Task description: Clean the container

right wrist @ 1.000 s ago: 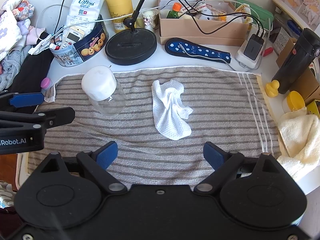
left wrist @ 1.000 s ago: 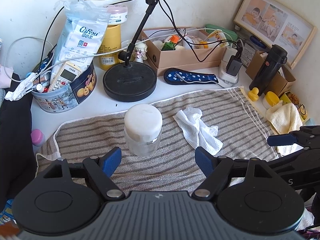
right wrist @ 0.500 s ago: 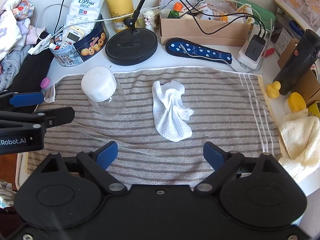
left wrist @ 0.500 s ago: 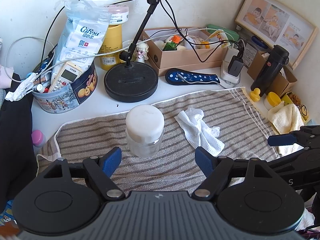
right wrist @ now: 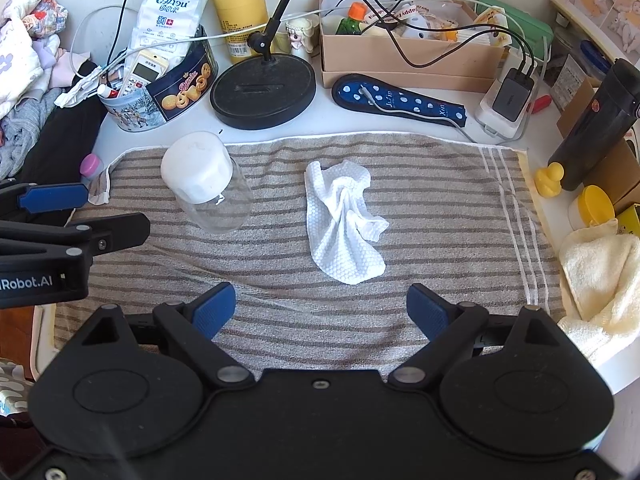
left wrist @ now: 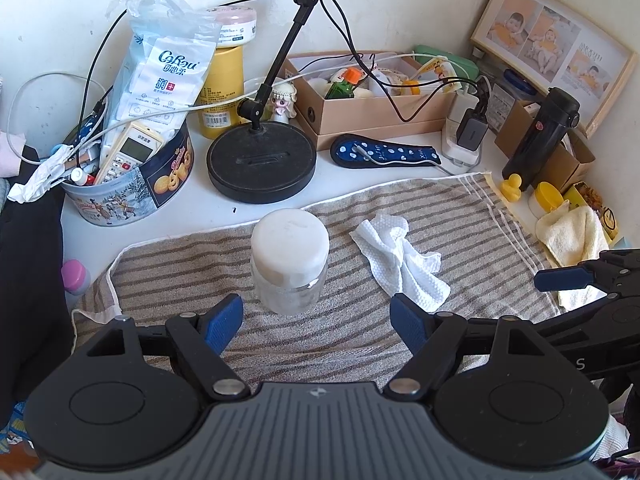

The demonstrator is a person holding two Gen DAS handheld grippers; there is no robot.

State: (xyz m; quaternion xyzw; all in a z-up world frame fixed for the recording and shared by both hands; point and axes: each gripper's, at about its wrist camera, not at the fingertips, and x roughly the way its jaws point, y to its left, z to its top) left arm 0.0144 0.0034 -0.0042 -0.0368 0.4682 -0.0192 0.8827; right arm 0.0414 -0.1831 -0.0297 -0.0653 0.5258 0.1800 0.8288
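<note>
Standing upright, clear jar (left wrist: 289, 270), white lid (left wrist: 289, 238)

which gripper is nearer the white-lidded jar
Left. The left gripper faces the jar, which stands just beyond its open fingers. The right gripper is off to the jar's right, facing the white cloth.

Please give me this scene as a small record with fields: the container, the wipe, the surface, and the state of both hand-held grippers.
container: clear jar with white lid, upright on the striped towel, lid on
wipe: crumpled white cloth, lying on the towel to the right of the jar, apart from it
left hand-held gripper: open, empty, jar just ahead of it
right hand-held gripper: open, empty, wipe just ahead of it
task progress: nothing grasped yet
</note>
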